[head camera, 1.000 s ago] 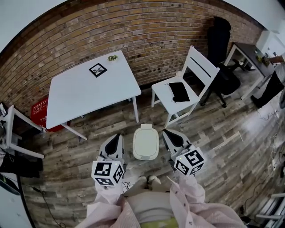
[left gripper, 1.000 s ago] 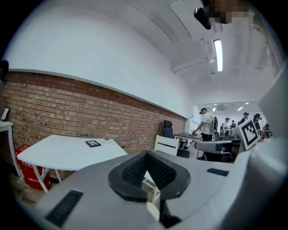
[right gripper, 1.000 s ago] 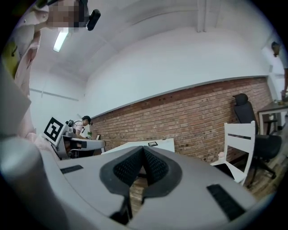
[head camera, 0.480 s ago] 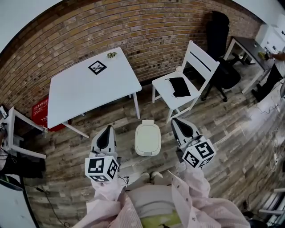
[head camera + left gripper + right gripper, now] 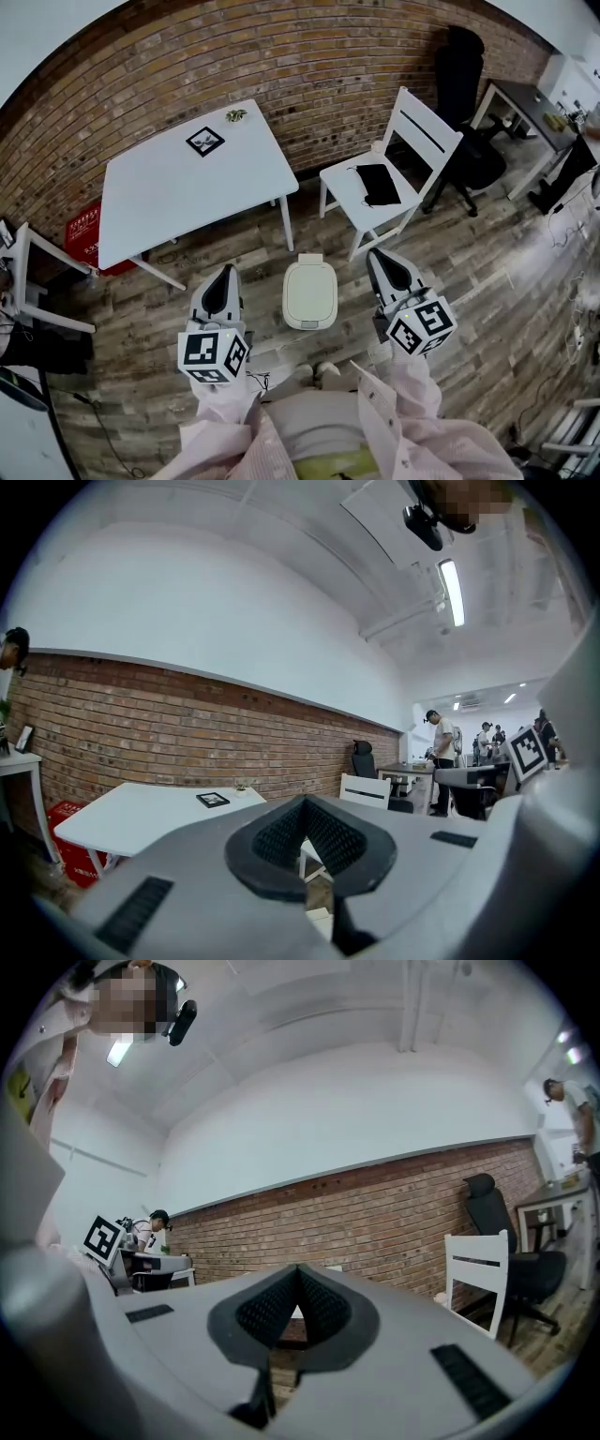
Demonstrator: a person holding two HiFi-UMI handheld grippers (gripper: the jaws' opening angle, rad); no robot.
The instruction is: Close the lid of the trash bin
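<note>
The left tool (image 5: 227, 272) and right tool (image 5: 379, 255), both shut and empty, are drawing back from the small white plastic trash bin (image 5: 308, 322) at mid-frame, its lid (image 5: 309, 291) lying flat: closing seems done.

Right gripper (image 5: 298, 1269), jaws together and empty; brick wall (image 5: 375, 1218), white chair (image 5: 478, 1283) beyond

Smooth plastic trash bin (image 5: 309, 294), wood floor (image 5: 487, 281)

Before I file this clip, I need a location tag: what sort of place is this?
Likely an office or lab workroom: brick wall, white table, black office chair beside a desk, and a trash bin on the wood floor.
</note>
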